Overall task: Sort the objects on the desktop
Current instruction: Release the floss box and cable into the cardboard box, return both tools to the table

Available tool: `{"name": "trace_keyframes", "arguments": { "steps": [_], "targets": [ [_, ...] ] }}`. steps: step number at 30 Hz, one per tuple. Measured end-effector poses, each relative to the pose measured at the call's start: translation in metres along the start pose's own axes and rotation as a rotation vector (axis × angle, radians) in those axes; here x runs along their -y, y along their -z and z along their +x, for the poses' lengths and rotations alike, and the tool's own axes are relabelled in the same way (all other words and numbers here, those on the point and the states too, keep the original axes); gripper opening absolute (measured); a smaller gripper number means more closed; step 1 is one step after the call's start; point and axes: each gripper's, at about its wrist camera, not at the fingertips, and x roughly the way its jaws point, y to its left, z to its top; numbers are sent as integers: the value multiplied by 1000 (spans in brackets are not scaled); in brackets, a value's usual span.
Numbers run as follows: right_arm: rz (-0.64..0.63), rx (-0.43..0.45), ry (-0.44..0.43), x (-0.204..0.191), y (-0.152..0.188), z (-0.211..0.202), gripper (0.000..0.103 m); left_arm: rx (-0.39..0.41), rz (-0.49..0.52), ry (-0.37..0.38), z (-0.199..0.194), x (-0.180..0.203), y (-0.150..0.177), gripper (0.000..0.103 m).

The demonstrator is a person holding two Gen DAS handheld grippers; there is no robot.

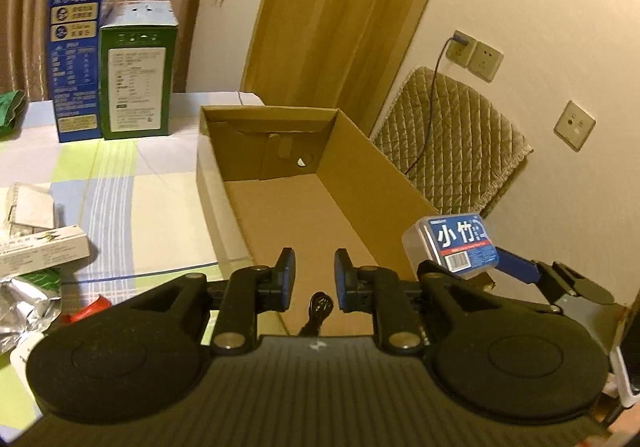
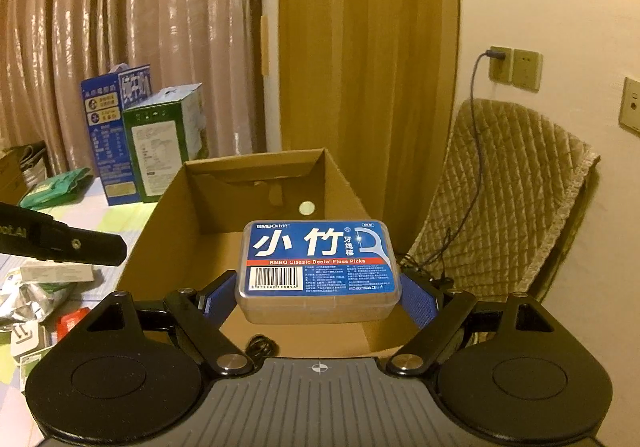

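Floss-pick box is pinched across its short sides by the right tongs, label up and roughly level, held in the air over the near end of the open cardboard box. The wide spread of those jaws is explained by the width of the case, not by an open grip: both blue pads are seen pressed on its sides. In the left wrist view the same case is seen at the carton's right wall, above the rim.

Left tongs carry nothing; the jaws are drawn nearly together with a narrow gap between the pads, and are parked over the carton's near edge, likely kept clear of the drop.

A small black cable coil already lies on the carton floor.

Judged step: release of the floss case into the carton. A flat landing is favoured by the level hold.

Left on the tabletop: a long white carton, foil packaging, two tall cartons, blue and green, standing at the back.
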Motion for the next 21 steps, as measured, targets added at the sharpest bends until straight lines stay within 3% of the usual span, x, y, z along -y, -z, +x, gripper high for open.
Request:
{"name": "trace_keyframes", "arguments": {
  "steps": [4,7,9,13,18,21],
  "targets": [
    [13,-4,-46,-5,-2,8,84,11,-7,-7,-10,-6,2,20],
    [31,-5,-22,-4,-4,8,94,19,-29,-16,-20,-12,5,24],
    [28,6,-16,-4,-3,2,95,26,-53,-27,-29,-20,9,32],
    [26,19,-23,-8,4,-18,95,31,-83,-62,-50,-34,19,37],
    [32,85,-40,-22,10,-58,95,38,-93,-149,-83,-57,40,59],
    [17,84,-95,-39,12,-71,95,41,-104,-207,-104,-73,54,71]
  ]
}}
